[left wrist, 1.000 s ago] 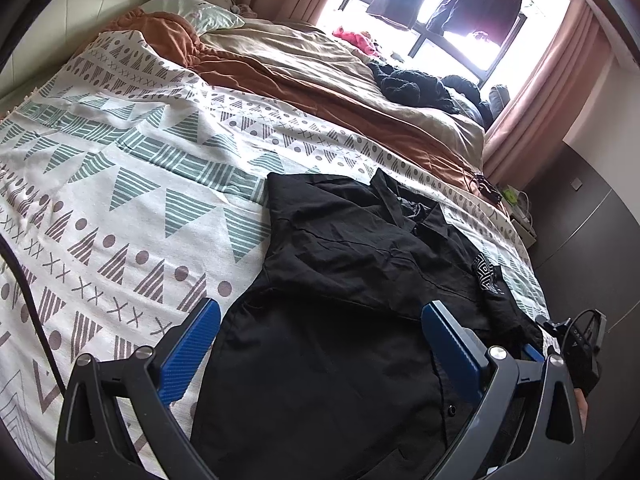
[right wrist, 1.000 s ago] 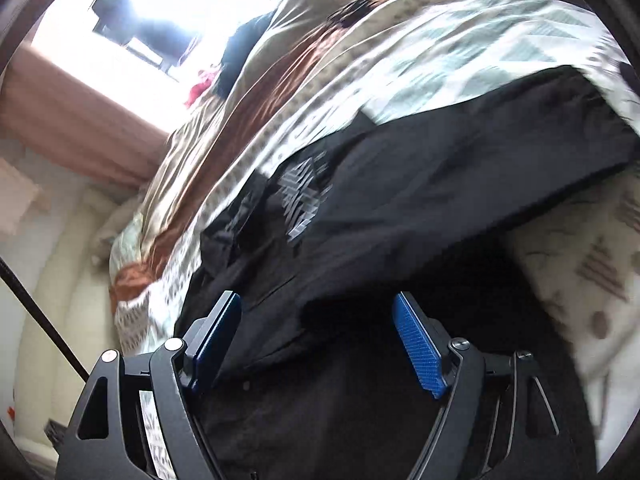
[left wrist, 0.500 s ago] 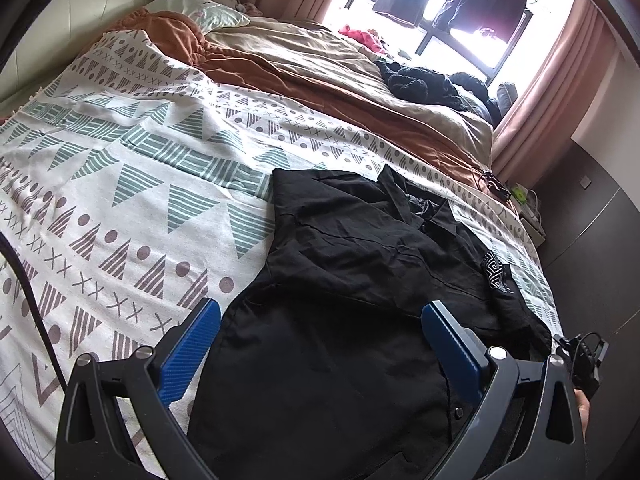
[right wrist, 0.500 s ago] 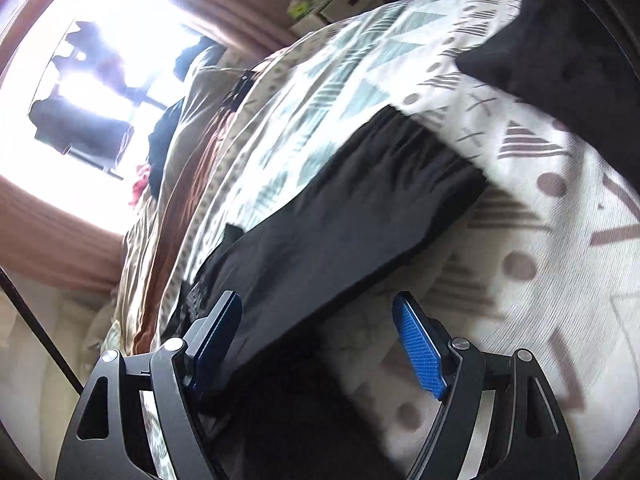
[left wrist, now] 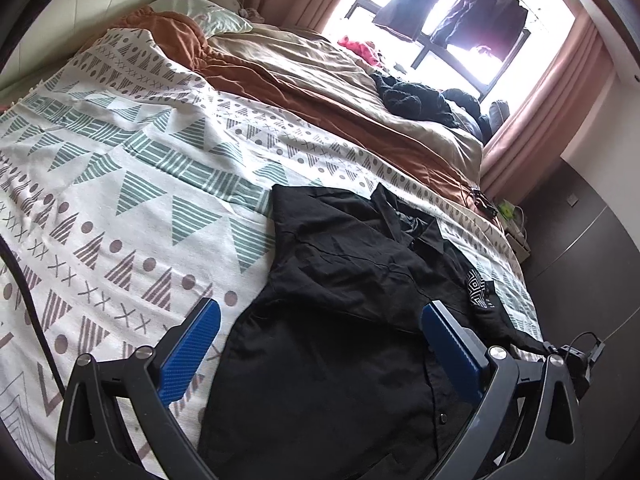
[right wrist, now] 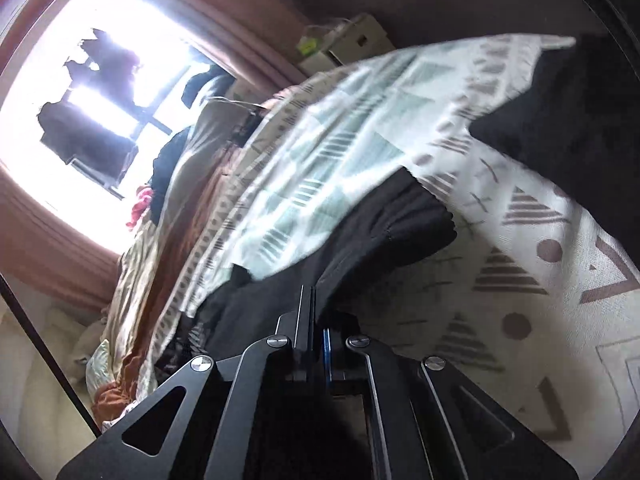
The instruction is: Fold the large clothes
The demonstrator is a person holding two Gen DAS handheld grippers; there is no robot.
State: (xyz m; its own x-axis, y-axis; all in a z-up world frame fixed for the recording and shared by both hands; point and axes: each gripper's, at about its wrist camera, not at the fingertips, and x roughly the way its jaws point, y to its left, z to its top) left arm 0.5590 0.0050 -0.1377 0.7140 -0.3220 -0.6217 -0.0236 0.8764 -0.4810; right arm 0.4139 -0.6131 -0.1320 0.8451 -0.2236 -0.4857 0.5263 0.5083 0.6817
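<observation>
Left wrist view: the left gripper point(left wrist: 320, 336) is hovering, jaws spread wide, over the black shirt point(left wrist: 340, 280) lying on the patterned bedspread point(left wrist: 120, 184). Further right, the right gripper point(right wrist: 310, 300) is pinching the shirt's sleeve edge, its jaws having just closed together.

A black shirt point(left wrist: 332, 304) with a small black-and-white geometric patch point(left wrist: 476, 288) lies on a white blanket point(left wrist: 120, 184) printed with teal striped triangles and mauve dots, crosses and triangles. Beyond it are a rust-orange and beige duvet point(left wrist: 304, 80), and dusty-pink curtains point(left wrist: 548, 120)
</observation>
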